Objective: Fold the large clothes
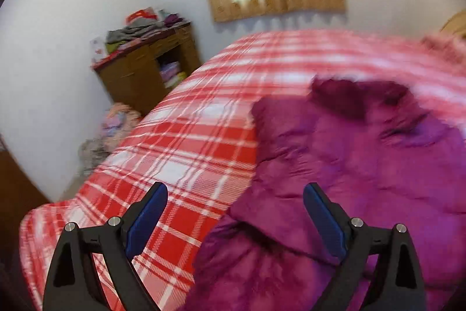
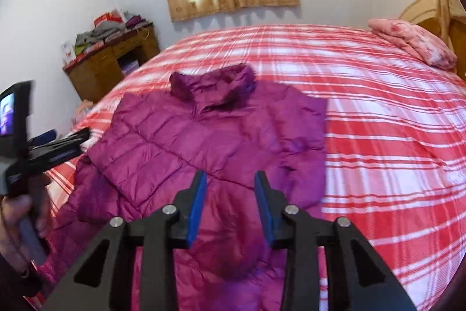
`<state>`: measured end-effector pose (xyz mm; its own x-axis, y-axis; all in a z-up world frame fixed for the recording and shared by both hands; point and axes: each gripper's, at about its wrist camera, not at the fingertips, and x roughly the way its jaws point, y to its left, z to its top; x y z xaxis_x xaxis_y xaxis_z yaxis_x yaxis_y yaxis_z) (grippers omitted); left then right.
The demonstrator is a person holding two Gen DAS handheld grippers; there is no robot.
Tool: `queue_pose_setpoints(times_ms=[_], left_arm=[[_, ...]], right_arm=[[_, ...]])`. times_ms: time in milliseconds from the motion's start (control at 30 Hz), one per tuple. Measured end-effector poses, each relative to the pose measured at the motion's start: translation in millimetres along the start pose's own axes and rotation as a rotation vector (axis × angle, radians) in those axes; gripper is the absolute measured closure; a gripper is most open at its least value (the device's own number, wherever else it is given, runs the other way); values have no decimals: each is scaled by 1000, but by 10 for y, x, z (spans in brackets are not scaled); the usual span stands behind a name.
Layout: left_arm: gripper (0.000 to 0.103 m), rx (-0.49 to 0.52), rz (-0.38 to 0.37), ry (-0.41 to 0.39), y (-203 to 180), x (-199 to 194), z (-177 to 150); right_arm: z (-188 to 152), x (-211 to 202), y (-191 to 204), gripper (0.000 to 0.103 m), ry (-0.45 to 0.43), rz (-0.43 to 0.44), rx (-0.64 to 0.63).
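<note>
Purple puffer jacket [image 2: 209, 136] lies flat on the plaid bed [image 2: 393, 142], collar at the far end, directly ahead of the right gripper [image 2: 230, 203] and reaching under its fingers [image 2: 198, 203].

Done so far, judged from the lay: both sleeves appear folded in over the body. One quilted panel crosses the front diagonally, and the side edges read fairly straight. The hem end nearest the camera bulges, not flattened.

Left, by my judgement: the lengthwise fold, hem up toward the collar, then smoothing. Roughly midway.

Right gripper: fingers partly open, nothing between them, jacket fabric visible through the gap.

Left gripper [image 1: 236, 220]: fingers wide open and empty. The jacket's edge sits under and beyond its right finger, bare bedspread under its left. Left view is motion-blurred.

In the right view the left gripper [image 2: 58, 143] hangs off the jacket's left edge, a hand [image 2: 17, 217] on its handle.
</note>
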<state>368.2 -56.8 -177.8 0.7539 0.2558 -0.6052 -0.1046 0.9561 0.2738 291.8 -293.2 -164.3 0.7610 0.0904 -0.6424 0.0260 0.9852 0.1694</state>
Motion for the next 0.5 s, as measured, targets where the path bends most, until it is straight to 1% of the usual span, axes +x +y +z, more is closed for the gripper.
queue_pose_setpoints(times_ms=[67, 100, 133, 167, 233, 300, 367, 500], left_arm=[[8, 27, 80, 73, -57, 329, -113], [8, 29, 98, 98, -31, 449, -176], [8, 15, 99, 112, 15, 531, -228], [8, -16, 78, 125, 99, 583, -260], [6, -52, 62, 138, 206, 609, -257], [6, -52, 74, 136, 249, 633, -276], [6, -52, 58, 146, 234, 659, -288], [5, -47, 67, 141, 213, 671, -316]], right_arm=[[-45, 199, 56, 66, 43, 24, 0], [-68, 258, 74, 66, 52, 24, -6], [-105, 350, 122, 66, 65, 19, -24], [-125, 392, 149, 66, 71, 22, -32], [-181, 494, 228, 66, 86, 30, -60], [-230, 573, 301, 66, 94, 29, -90], [-272, 633, 356, 66, 107, 3, -115], [-288, 678, 307, 68, 127, -8, -112]])
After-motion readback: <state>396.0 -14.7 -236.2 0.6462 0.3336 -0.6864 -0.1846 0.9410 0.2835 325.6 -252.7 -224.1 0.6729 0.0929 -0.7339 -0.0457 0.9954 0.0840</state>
